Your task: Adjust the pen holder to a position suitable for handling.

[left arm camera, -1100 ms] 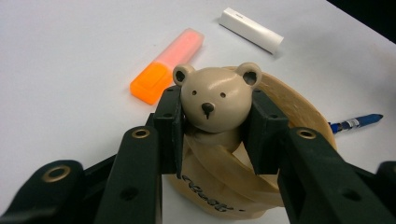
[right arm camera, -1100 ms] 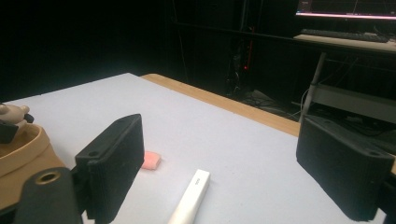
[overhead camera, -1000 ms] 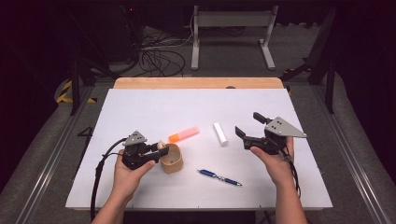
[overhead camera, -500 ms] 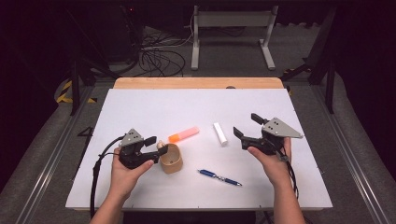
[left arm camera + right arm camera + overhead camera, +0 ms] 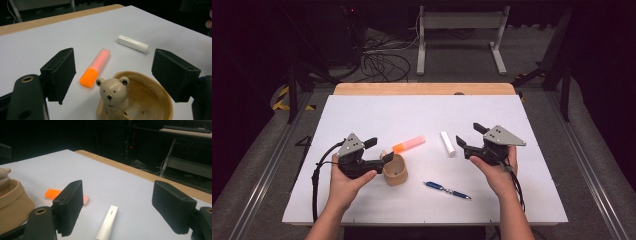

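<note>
White tabletop (image 5: pixel 362 115) with a pale wooden far edge; tan wooden cup (image 5: pixel 395 170) bearing a beige bear head (image 5: pixel 113 93); orange highlighter (image 5: pixel 408 144) — translucent cap; white stick (image 5: pixel 447 143); blue pen (image 5: pixel 447 190); black tongs — both pairs.

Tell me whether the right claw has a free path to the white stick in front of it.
Probably yes. The right claw stands open beside the white stick, its jaws having just narrowed a little with nothing between them. The stick lies alone on the table, apart from the orange highlighter.
</note>
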The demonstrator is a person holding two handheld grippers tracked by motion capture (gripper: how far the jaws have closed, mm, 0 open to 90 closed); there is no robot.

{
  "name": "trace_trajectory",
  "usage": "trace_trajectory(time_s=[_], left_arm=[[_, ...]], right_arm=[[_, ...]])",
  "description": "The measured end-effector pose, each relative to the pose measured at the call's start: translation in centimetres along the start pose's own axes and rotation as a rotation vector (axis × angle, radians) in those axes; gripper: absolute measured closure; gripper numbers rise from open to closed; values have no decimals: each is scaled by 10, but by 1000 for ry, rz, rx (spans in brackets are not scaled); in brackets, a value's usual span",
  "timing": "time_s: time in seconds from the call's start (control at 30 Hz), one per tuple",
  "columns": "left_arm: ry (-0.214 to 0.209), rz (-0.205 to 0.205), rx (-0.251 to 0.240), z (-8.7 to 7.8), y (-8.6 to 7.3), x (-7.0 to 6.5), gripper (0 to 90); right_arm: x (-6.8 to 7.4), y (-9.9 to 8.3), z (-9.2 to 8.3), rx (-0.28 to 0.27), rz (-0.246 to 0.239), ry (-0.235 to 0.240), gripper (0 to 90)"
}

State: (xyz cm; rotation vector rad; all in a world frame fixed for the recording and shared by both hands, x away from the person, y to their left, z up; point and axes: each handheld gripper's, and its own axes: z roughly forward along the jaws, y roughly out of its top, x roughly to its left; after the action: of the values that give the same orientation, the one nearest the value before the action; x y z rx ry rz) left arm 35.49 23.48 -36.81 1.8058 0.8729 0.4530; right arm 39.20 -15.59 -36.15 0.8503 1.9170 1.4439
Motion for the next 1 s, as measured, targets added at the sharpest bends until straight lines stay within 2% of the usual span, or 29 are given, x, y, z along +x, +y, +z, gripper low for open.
trace_trajectory(time_s=[0.23, 0.4, 0.6, 0.83, 1.0], left_arm=[[1, -4, -27, -1, 6, 3, 175], [9, 14, -30, -2, 7, 5, 165], [16, 36, -37, -2, 5, 4, 153], [11, 36, -32, -3, 2, 2, 146], [15, 33, -30, -3, 1, 3, 146]], right_arm=[[4, 0, 5, 32, 6, -9, 284], [5, -4, 8, 44, 18, -12, 291], [10, -11, 15, 79, 12, -52, 339], [14, -24, 28, 159, 62, -117, 379], [18, -31, 37, 204, 98, -119, 393]])
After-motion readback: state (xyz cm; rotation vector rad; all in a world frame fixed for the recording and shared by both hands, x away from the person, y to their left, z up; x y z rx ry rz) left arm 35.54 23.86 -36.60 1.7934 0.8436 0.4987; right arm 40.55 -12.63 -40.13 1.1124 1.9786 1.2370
